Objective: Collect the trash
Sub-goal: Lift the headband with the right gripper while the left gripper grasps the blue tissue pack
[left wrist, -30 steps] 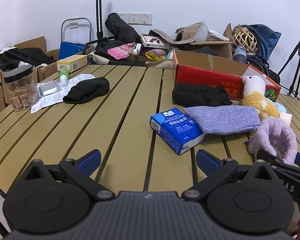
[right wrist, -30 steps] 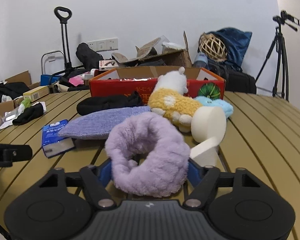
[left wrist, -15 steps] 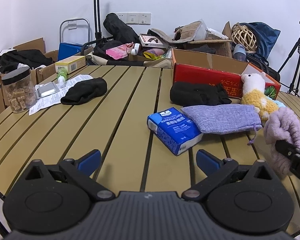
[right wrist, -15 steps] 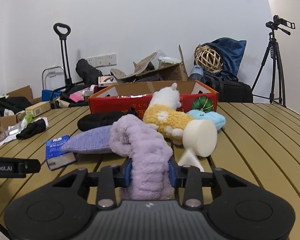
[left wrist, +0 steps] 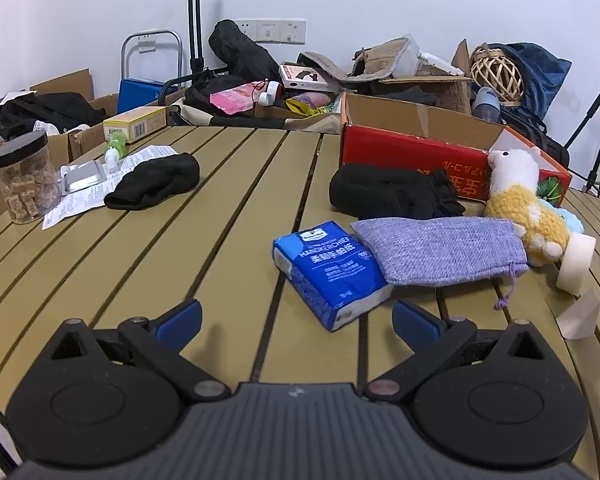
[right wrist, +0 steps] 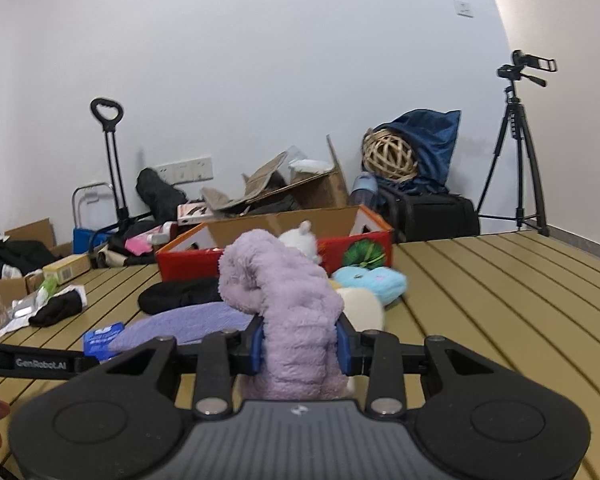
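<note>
My right claw (right wrist: 299, 344) is clenched on one fluffy purple cloth (right wrist: 288, 304), lifted above the tabletop (left wrist: 204, 240), while my left claw (left wrist: 296, 320) is released over one blue tissue pack (left wrist: 332, 272), near two black cloths (left wrist: 154, 186).

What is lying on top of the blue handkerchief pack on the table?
One end of the purple woven pouch lies over a corner of the blue handkerchief pack. That corner is covered; the rest of the pack's top is bare.

Black tongs (left wrist: 296, 316), blue pads (left wrist: 180, 318), ribbed grey housing, silver screws
</note>
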